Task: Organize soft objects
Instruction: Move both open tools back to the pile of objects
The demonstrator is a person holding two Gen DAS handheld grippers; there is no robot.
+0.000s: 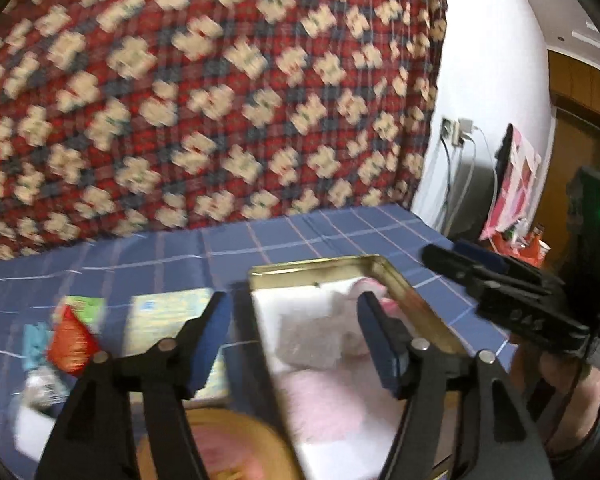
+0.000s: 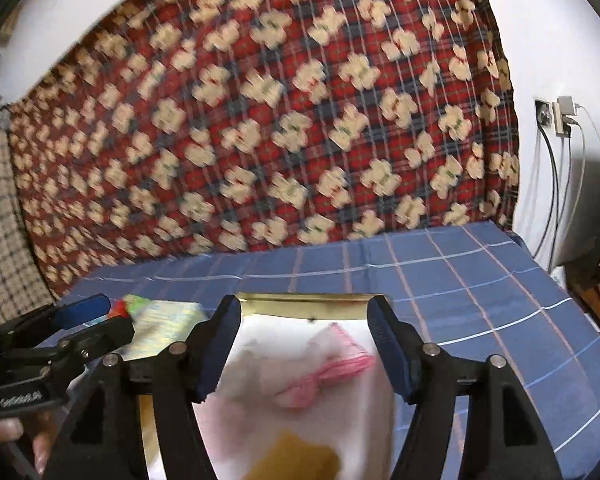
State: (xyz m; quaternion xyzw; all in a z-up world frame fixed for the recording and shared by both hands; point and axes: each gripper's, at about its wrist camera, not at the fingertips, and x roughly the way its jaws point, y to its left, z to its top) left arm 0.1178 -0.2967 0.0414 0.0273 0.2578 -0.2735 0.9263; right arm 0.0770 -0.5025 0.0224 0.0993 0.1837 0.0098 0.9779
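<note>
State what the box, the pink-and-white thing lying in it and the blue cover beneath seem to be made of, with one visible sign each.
Gold box: probably thin metal, a tin; its rim is sharp and glossy, with dark tarnish.
Pink-and-white soft thing inside it: looks like plush or fleece; fuzzy, matt, no hard edges, though motion blur leaves this open.
Blue checked cover: woven cloth; flat, matt, with printed or woven grid lines.

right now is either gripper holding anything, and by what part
Nothing is held. The left gripper and right gripper both stand open above the gold tin, pads clear of the white and pink soft things inside.
</note>
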